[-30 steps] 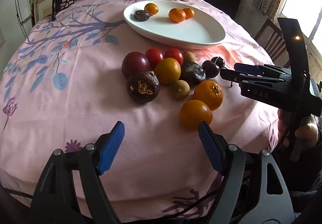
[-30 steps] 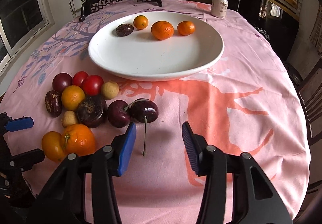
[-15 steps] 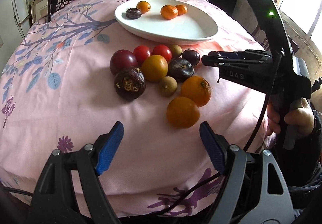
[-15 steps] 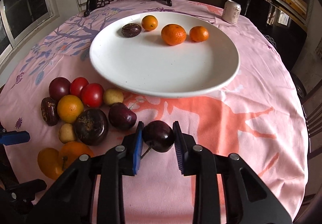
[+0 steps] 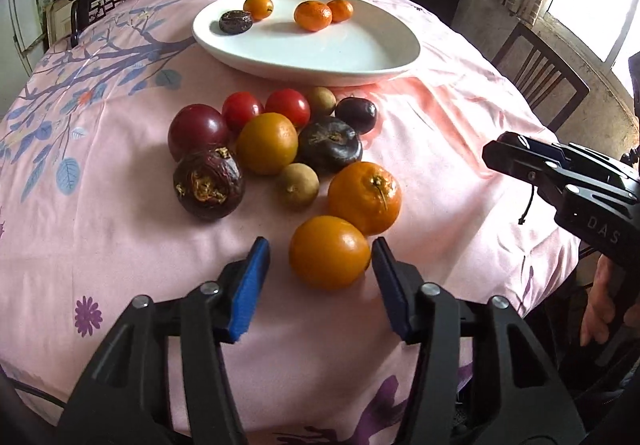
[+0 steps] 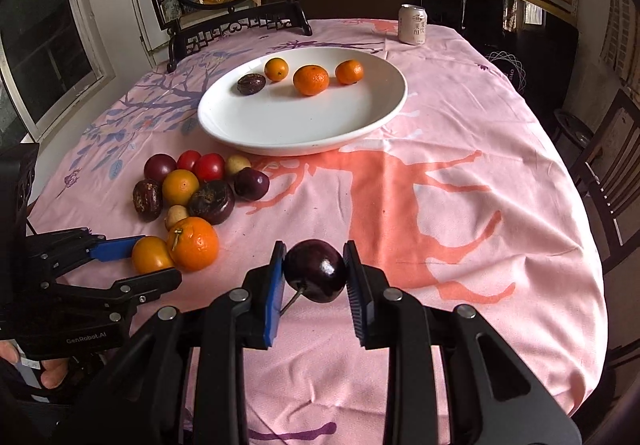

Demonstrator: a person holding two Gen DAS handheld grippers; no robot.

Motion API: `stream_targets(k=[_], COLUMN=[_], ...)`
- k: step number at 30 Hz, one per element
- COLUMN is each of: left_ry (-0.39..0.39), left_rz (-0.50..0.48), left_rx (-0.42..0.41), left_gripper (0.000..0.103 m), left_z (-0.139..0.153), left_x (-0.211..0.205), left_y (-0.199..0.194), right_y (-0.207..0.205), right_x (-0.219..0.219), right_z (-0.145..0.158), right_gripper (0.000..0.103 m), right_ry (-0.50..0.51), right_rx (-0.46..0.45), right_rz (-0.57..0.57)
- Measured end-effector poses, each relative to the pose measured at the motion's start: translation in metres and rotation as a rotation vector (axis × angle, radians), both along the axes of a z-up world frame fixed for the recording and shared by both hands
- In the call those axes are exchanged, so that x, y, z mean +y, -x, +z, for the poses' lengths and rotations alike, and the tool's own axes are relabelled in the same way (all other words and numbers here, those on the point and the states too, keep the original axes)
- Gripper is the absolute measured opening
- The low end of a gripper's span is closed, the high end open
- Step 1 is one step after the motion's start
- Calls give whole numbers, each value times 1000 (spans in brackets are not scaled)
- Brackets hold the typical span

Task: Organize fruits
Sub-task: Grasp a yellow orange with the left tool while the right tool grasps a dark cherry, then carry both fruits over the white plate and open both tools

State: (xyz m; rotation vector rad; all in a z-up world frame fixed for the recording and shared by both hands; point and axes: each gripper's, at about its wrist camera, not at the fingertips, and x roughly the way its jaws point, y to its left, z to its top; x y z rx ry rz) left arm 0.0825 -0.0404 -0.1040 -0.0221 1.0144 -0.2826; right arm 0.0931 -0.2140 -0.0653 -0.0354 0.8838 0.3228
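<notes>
At lower centre of the frame the left gripper (image 5: 320,265) is closing its blue pads around a smooth orange fruit (image 5: 329,252) on the pink tablecloth (image 5: 100,237); the right pad touches it, the left stands just clear. A white plate (image 5: 320,53) sits at upper centre.

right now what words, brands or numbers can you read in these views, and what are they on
"DAS": on the black body of the right gripper, seen from the left wrist view; the rest of the word is cut off.
"GenRobot.AI": on the black body of the left gripper, seen from the right wrist view.
The can at the far edge of the table carries dark printed characters, too small to read.
No other text shows.
</notes>
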Motion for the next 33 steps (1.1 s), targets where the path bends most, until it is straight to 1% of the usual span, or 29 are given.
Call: stream_targets(k=[1,13,17,20,24,27,31,33], left_ry=[13,57,54,38,5,-30,-62,-50], left_rz=[-3,12,5,10,28,25,55,63], left_rx=[2,-32,-61,-90,-123,-130,-128,-110], left_gripper=[39,39,39,39,39,39,39,39], left_z=[1,19,32,44,59,71,87,91], left_x=[0,12,16,20,25,24,20,17], left_y=[0,8,6,-7,-37,-74,-145,-181], right_y=[1,3,0,-3,-15,-34,-85,-117], right_x=[0,6,7,8,11,15,20,22], right_z=[1,0,-1,0,2,10,30,37], right_gripper=[29,29,29,29,29,29,29,29], right_ry=[-3,-17,-29,-31,-28,-5,12,13], right_rx=[-2,2,8,8,13,-5,-48,-52], right_rz=[3,16,16,19,24,33,48,52])
